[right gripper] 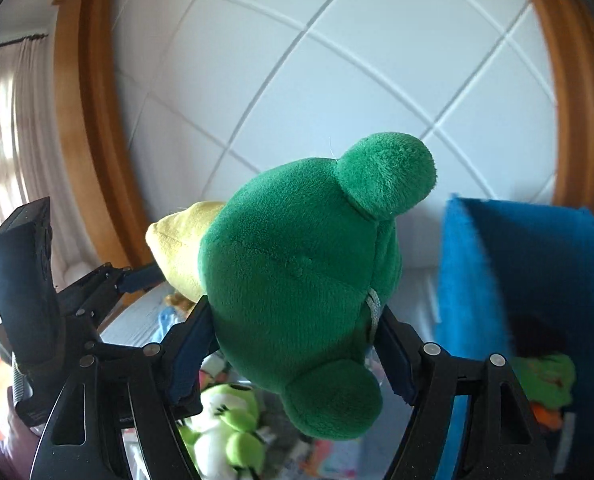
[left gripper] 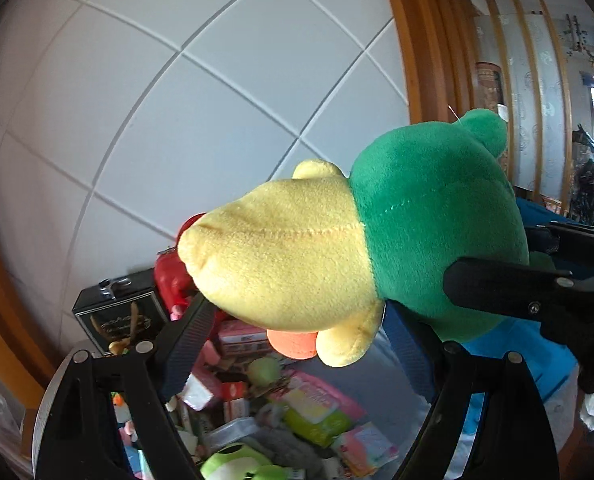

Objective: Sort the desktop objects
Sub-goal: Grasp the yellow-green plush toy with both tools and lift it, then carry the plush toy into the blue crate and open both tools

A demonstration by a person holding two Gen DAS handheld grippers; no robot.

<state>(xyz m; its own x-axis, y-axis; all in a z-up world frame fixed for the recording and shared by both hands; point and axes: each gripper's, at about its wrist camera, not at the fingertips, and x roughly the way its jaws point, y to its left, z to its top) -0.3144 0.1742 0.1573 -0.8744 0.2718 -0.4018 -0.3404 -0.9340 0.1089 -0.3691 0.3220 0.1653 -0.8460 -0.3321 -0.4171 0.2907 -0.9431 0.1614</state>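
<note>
A plush toy point(left gripper: 281, 256) with a green head and a yellow body hangs in the air between both grippers. My left gripper point(left gripper: 297, 328) is shut on its yellow body, one blue pad on each side. My right gripper point(right gripper: 297, 320) is shut on the green head point(right gripper: 297, 272), pads pressed into both sides. In the left wrist view, a finger point(left gripper: 497, 288) of the right gripper lies across the head from the right. In the right wrist view, the left gripper point(right gripper: 109, 280) reaches the yellow end from the left.
Below lies a pile of small things: a light green frog plush point(right gripper: 225, 420), a black box point(left gripper: 117, 312), a red toy point(left gripper: 173, 276), pink packets point(left gripper: 317, 396). A blue felt bin point(right gripper: 537, 280) stands at the right with a green toy point(right gripper: 545, 376) inside. A white panelled wall is behind.
</note>
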